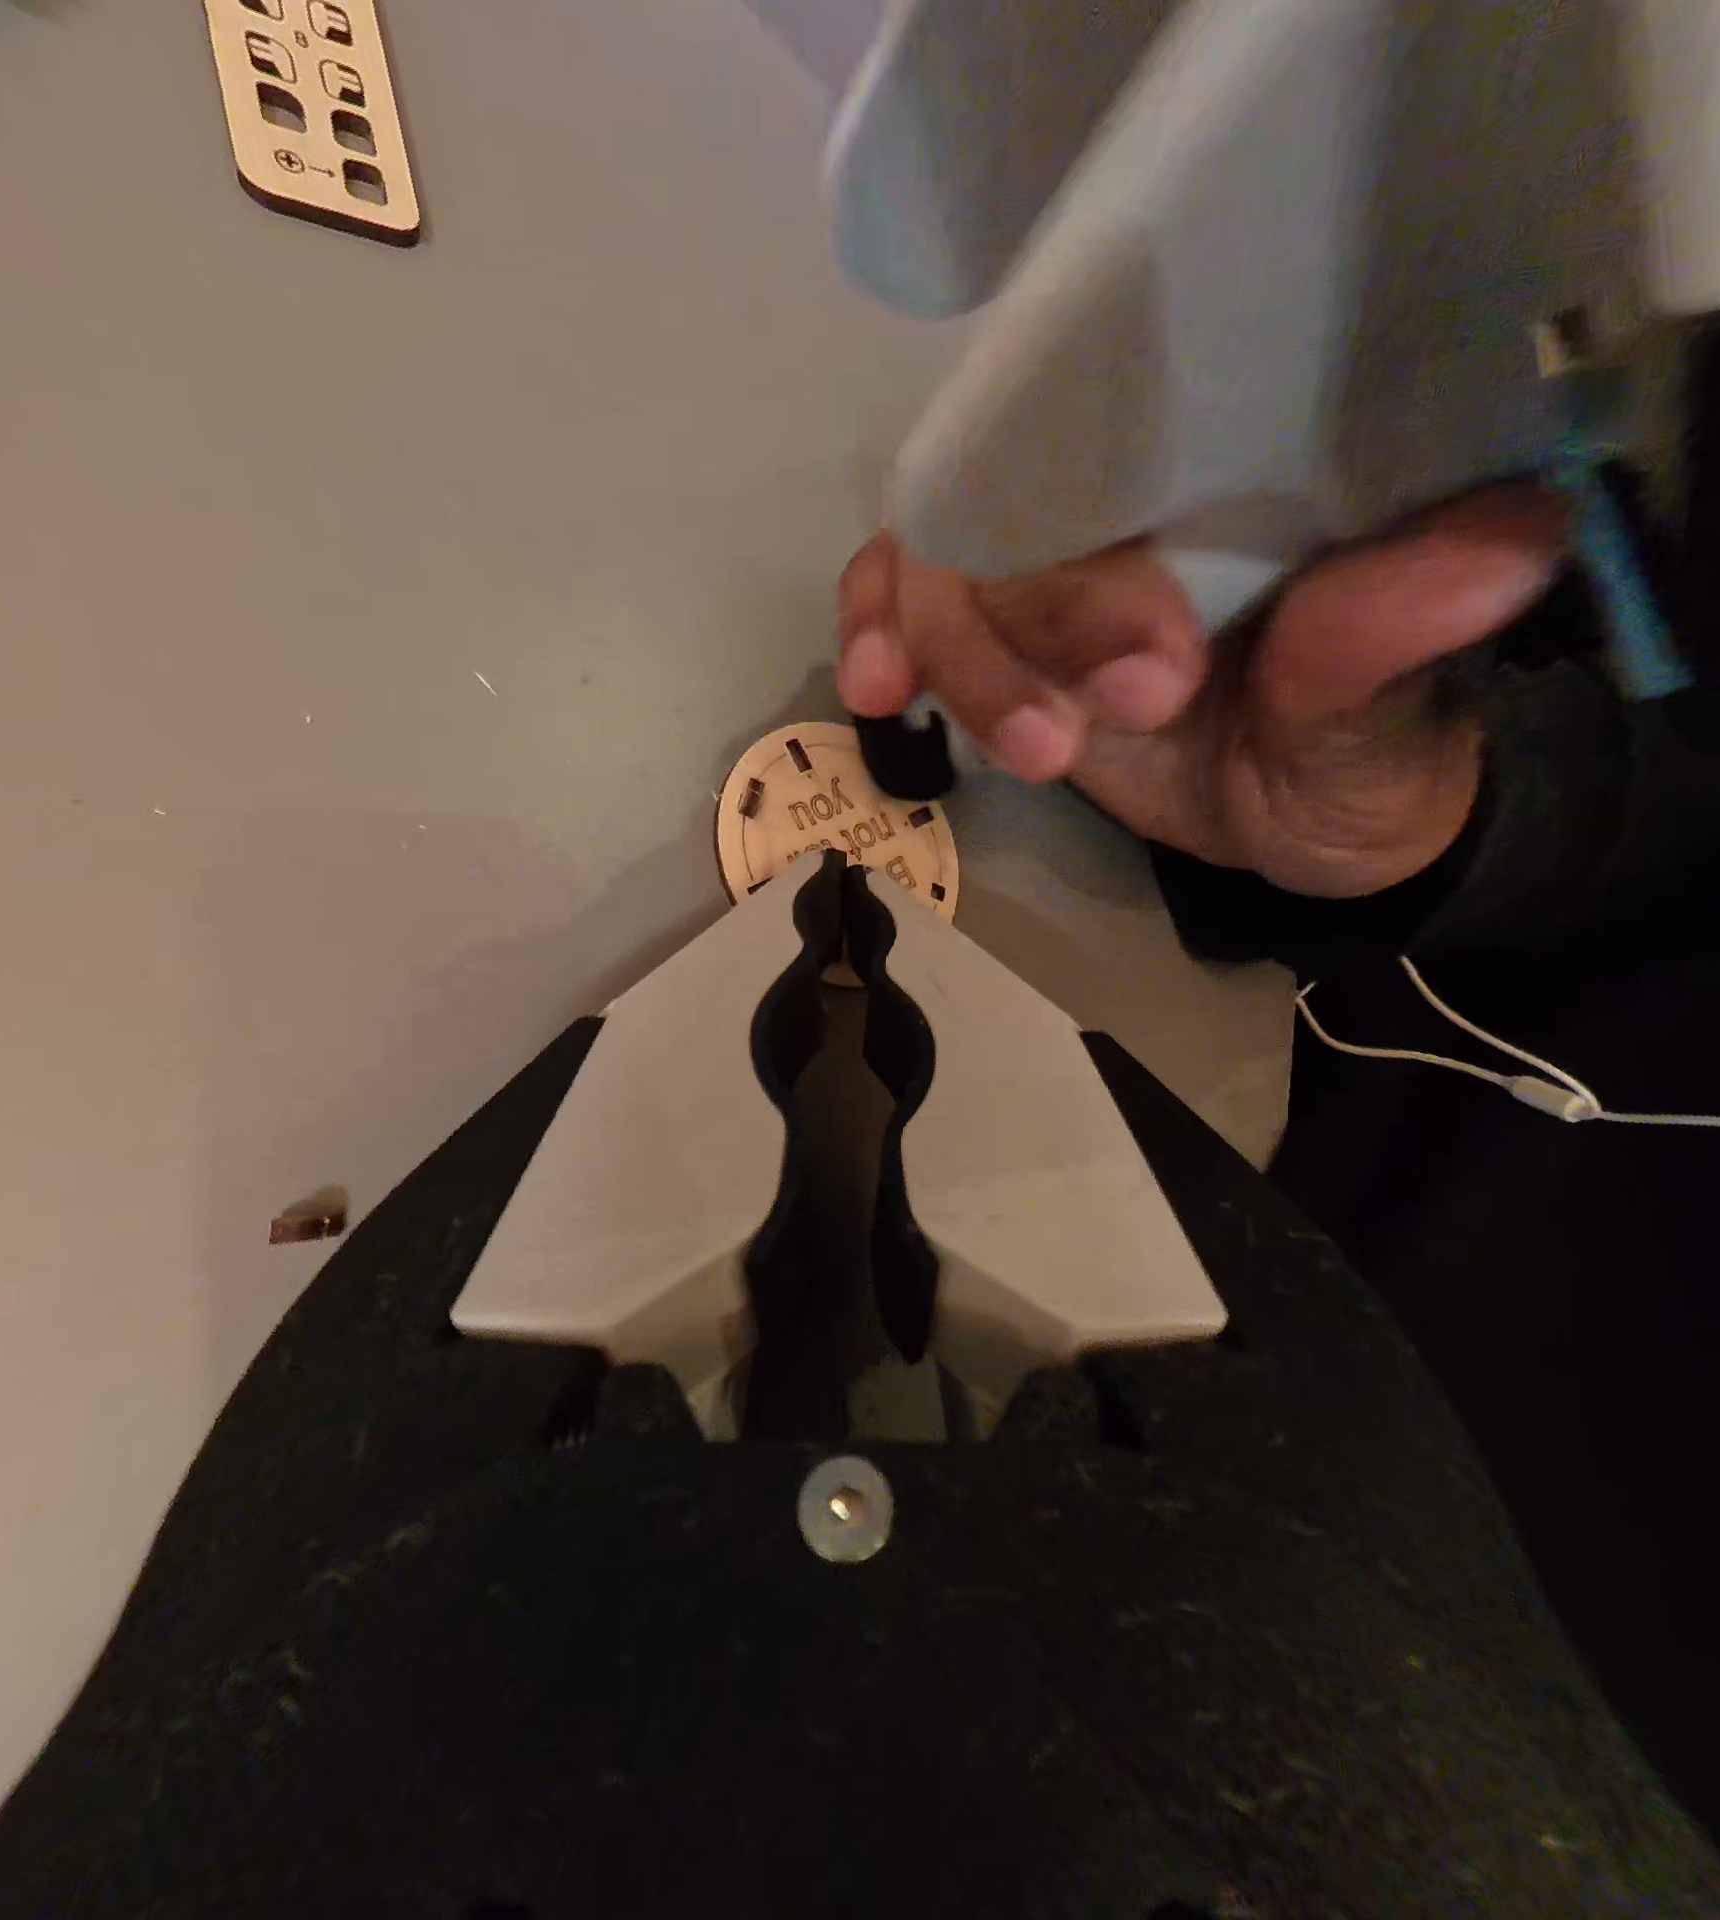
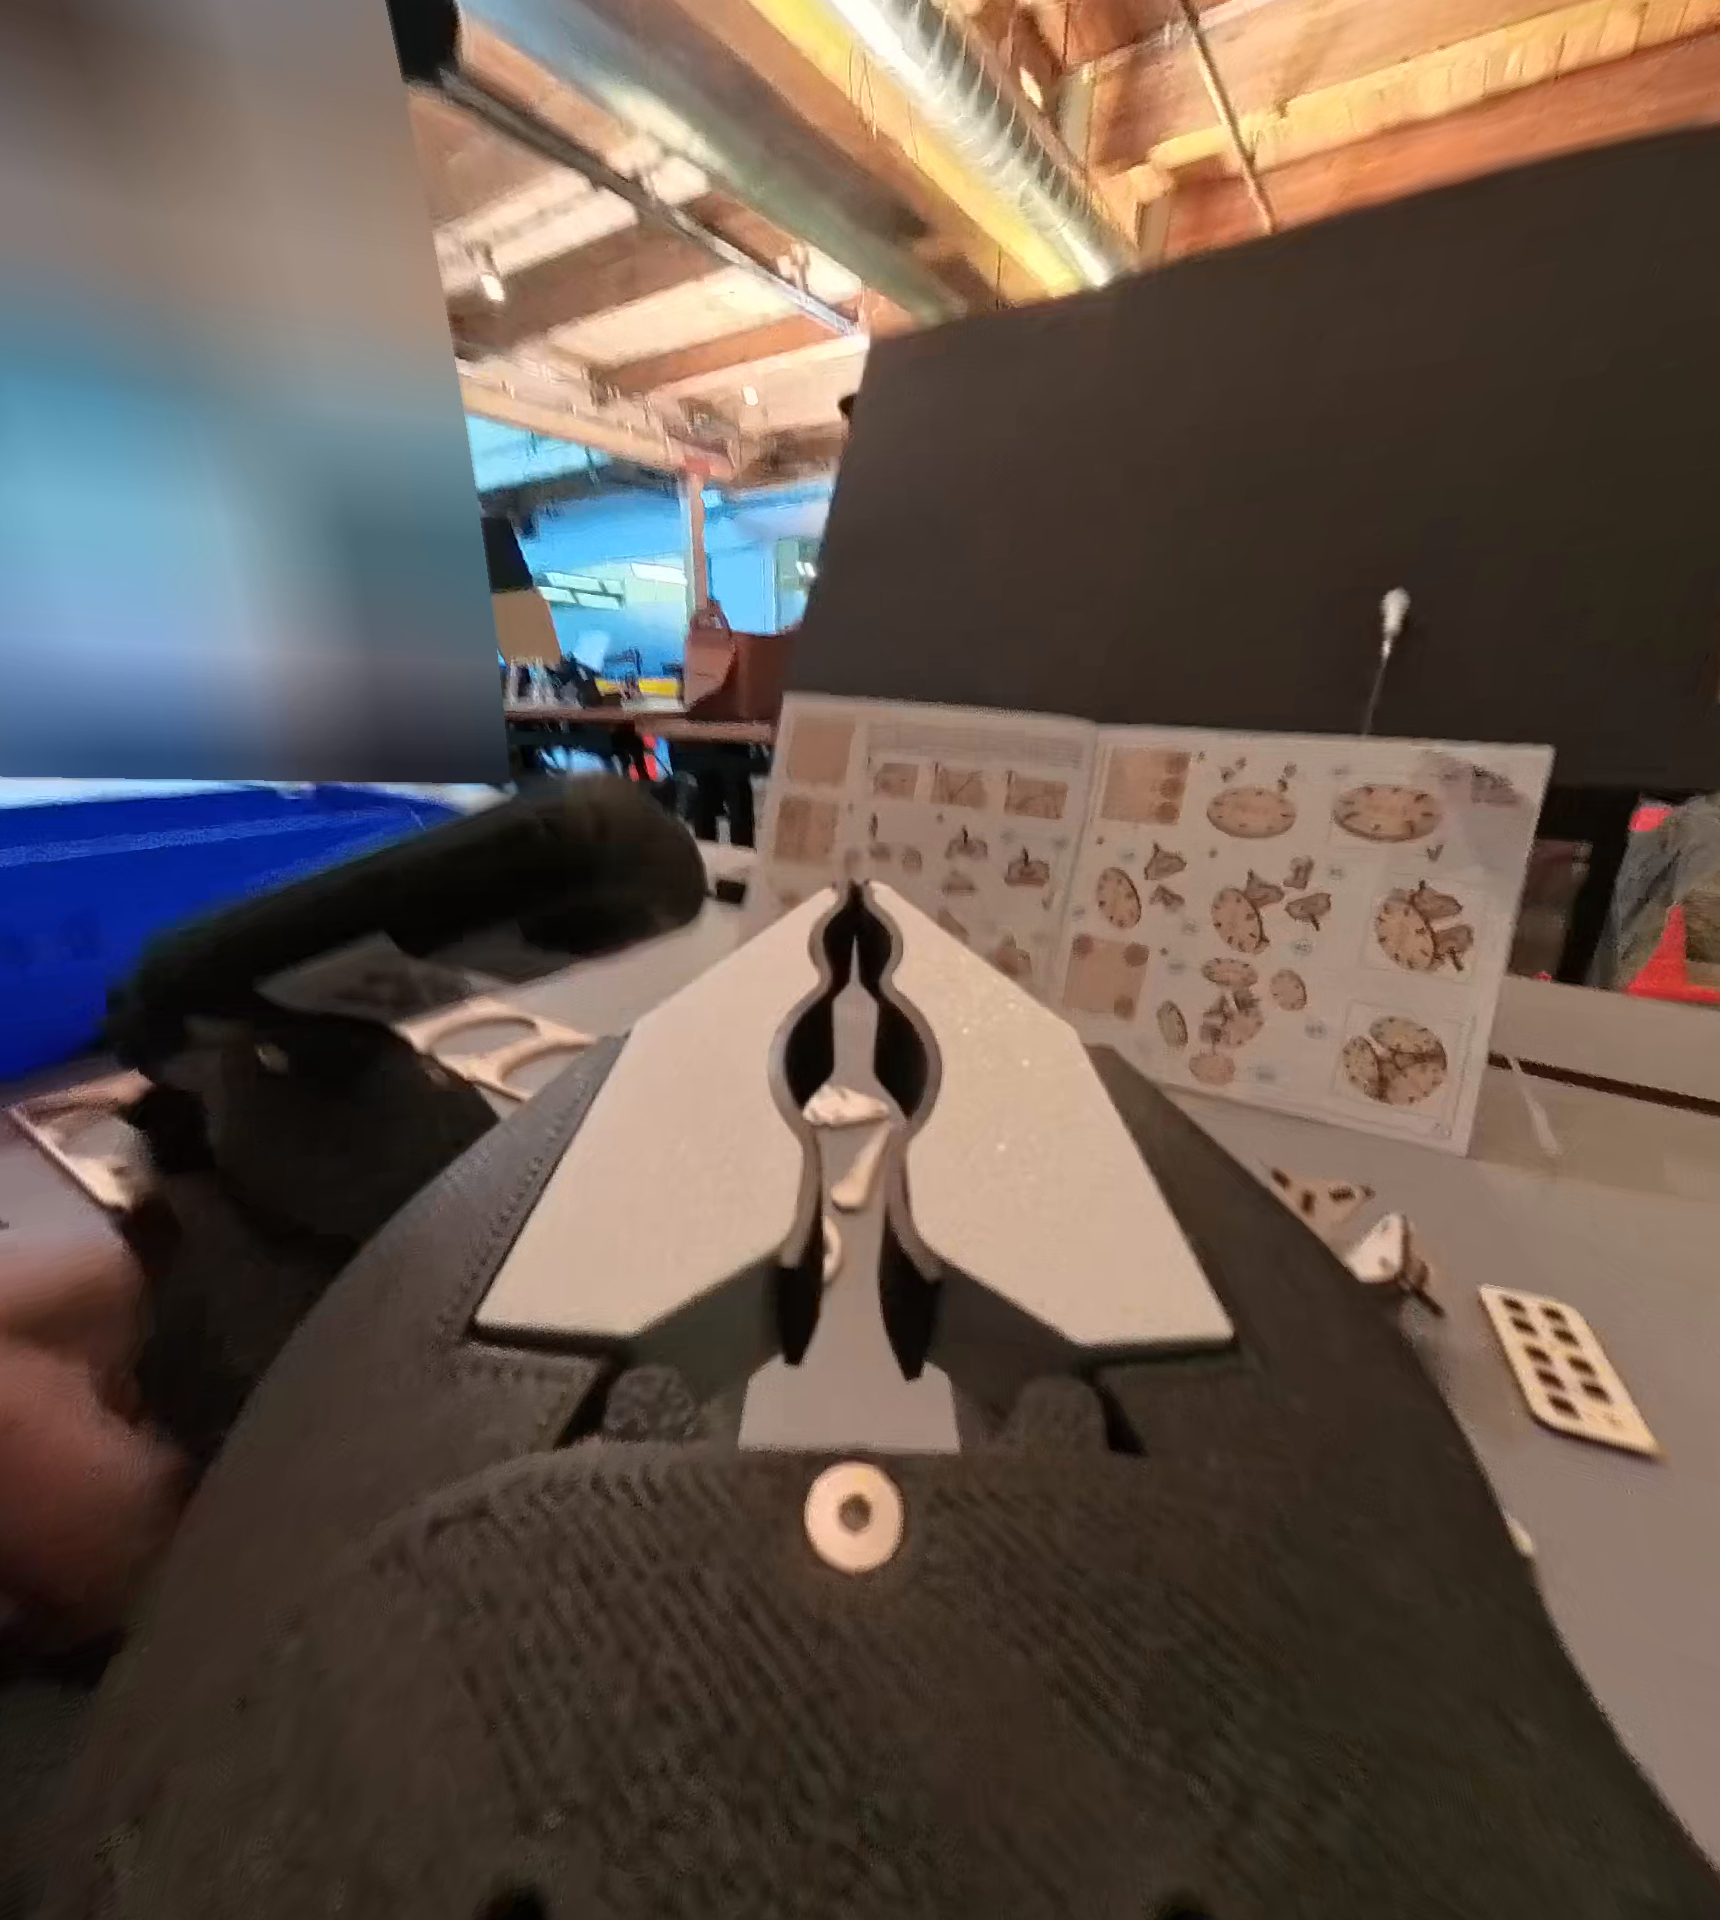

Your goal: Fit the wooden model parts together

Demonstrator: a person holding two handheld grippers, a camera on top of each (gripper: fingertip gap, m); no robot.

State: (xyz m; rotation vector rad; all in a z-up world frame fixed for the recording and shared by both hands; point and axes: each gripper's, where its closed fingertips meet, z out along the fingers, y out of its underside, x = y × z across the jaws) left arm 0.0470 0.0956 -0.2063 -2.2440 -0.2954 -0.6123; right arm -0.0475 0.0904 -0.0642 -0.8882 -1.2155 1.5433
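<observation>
- Centre of the left wrist view: left gripper (image 1: 838, 868), pale flat fingers with wavy black inner pads on a coarse black body; tips closed together over a round wooden disc (image 1: 814, 821) that lies flat on the matte grey table (image 1: 316, 623). Whether the tips pinch the disc or only sit over it cannot be told.
- Disc: light laser-cut plywood, thin, dark burnt edge, small rectangular slots around the rim, engraved lettering across the face.
- Just above the disc, right of centre: a bare hand (image 1: 1147, 717), motion-blurred, pinching a small black piece (image 1: 903, 753) at the disc's upper right edge. Pale grey sleeve (image 1: 1303, 312) fills the upper right.
- Upper left: a flat plywood strip (image 1: 316, 104) with two columns of rounded rectangular cutouts, some holding their pieces, some empty.
- Lower left: a small dark wooden offcut (image 1: 308, 1214) alone on the table. Right edge: a thin white cable (image 1: 1458, 1070) against dark cloth.
- Centre of the right wrist view: right gripper (image 2: 856, 891), same build, tips closed on nothing, raised above the table and level.
- Beyond its tips: an open instruction sheet (image 2: 1199, 904), glossy paper standing propped, printed with diagrams of wooden clock-like parts; behind it a matte black panel (image 2: 1303, 468).
- Lower right: another slotted plywood strip (image 2: 1562, 1366) and small loose wooden pieces (image 2: 1355, 1226).
- Left of the frame: the other gripper's black body (image 2: 316, 1039), blurred, over a plywood sheet with round cutouts (image 2: 492, 1039).
</observation>
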